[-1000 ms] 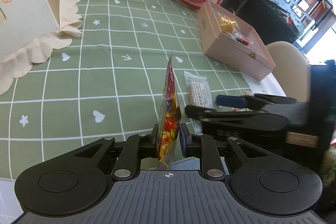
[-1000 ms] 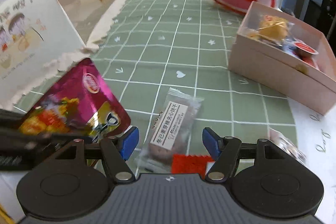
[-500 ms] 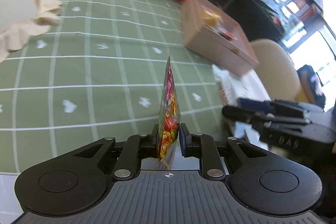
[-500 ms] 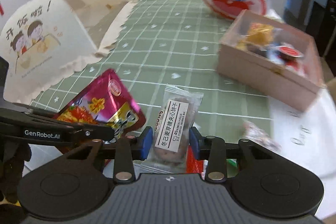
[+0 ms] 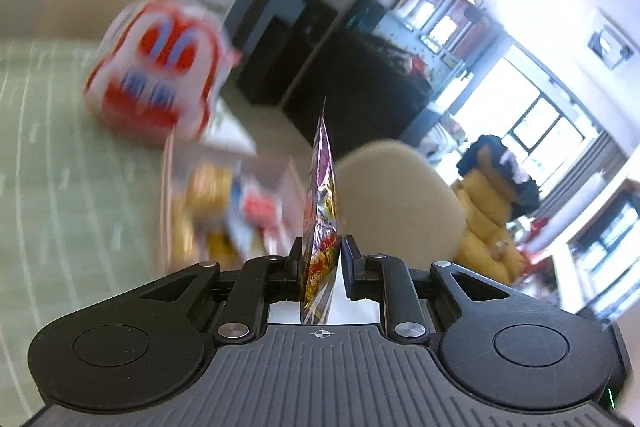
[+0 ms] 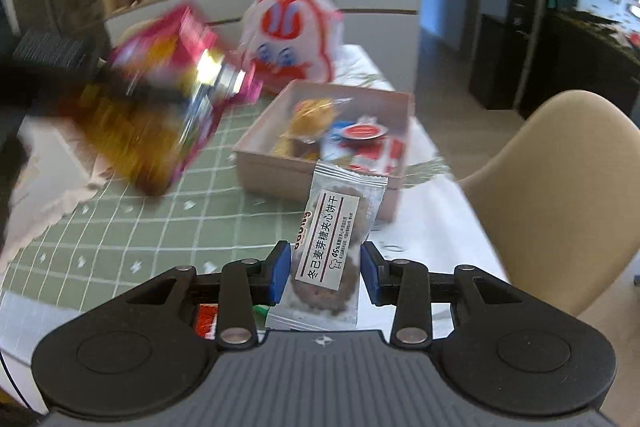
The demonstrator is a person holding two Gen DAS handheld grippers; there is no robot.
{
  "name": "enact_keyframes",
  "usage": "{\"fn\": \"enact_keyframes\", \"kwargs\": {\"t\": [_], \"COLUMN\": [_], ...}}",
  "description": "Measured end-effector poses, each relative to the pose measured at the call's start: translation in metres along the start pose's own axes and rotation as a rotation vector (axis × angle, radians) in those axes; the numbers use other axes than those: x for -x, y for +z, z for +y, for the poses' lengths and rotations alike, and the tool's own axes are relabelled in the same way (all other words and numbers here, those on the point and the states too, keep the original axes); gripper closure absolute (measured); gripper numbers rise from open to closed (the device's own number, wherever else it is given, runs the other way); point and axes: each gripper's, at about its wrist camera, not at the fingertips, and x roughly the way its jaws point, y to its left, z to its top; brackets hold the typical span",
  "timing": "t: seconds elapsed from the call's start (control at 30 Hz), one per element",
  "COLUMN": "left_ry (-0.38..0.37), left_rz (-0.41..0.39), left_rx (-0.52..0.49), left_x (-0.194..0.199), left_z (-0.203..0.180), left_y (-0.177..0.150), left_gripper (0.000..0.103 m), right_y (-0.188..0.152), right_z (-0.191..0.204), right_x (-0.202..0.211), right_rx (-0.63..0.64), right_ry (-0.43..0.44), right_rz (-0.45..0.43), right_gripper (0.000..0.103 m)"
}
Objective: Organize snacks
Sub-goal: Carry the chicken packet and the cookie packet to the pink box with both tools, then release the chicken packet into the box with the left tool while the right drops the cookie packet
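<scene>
Both grippers are carrying snacks toward the pink box point(image 6: 320, 151), which is sitting on the far right part of the table and already holding several wrapped items. The left gripper point(image 5: 322, 259) is pinching a magenta snack pouch point(image 5: 320, 211) edge-on, jaws nearly together with the foil clamped between the pads; in the right wrist view the same pouch is appearing blurred, up and to the left of the box. The right gripper point(image 6: 325, 267) is holding a clear-wrapped biscuit packet point(image 6: 332, 239), jaws set narrow with the blue pads pressing on the packet's two sides, the packet hanging just in front of the box's near wall. Judgement: the step in hand is transport and drop into the box. To do it well, each snack should be brought over the open top before any release, one hand at a time so the two grippers are not crowding each other; the biscuit packet needs lifting over the near wall, and the tall pouch would be better laid flat than dropped on its edge. The surface is a green checked tablecloth point(image 6: 132, 223) with small white hearts and stars; a red-and-white rabbit-face bag point(image 6: 292, 31) is standing beyond the box. Room: beige chair point(image 6: 560, 203) at right, shelves with figurines at the far wall, bright windows to the right in the left wrist view.
</scene>
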Motion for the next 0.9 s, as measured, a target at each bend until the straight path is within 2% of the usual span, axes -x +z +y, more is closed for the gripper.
{"fn": "enact_keyframes", "kwargs": {"t": [0.07,0.2,0.33,0.4,0.43,0.47,0.5,0.67,0.77,0.9], "left_ry": [0.013,0.013,0.028,0.092,0.132,0.147,0.158,0.259,0.281,0.3], "left_rz": [-0.007,0.061,0.171,0.242,0.26,0.254,0.229,0.078,0.056,0.066], "left_rx": [0.002,0.064,0.163,0.164,0.136,0.112,0.098,0.067,0.035,0.028], "left_x": [-0.027,-0.096,-0.167,-0.191,-0.198,-0.2,-0.198,-0.155,-0.125,-0.079], "left_z": [-0.004,0.006,0.04,0.055,0.058,0.06,0.061,0.049,0.039,0.029], "left_y": [0.024,0.049,0.042,0.03,0.025,0.022,0.021,0.027,0.026,0.003], "left_gripper": [0.081,0.081,0.081,0.081,0.074,0.068,0.066,0.067,0.067,0.068], "right_y": [-0.006,-0.017,-0.032,-0.04,-0.042,-0.043,-0.045,-0.038,-0.024,0.012], "right_z": [-0.007,-0.018,-0.025,-0.029,-0.03,-0.031,-0.033,-0.043,-0.046,-0.044], "right_x": [0.001,0.004,0.005,0.003,0.002,0.0,-0.002,-0.01,-0.014,-0.023], "right_rx": [-0.032,-0.075,-0.102,-0.117,-0.121,-0.122,-0.119,-0.112,-0.089,-0.035], "right_ry": [-0.013,-0.048,-0.063,-0.061,-0.059,-0.057,-0.055,-0.053,-0.04,-0.009], "right_rz": [0.001,0.018,0.042,0.059,0.069,0.079,0.089,0.094,0.073,0.013], "right_gripper": [0.065,0.066,0.066,0.065,0.065,0.066,0.066,0.065,0.065,0.065]}}
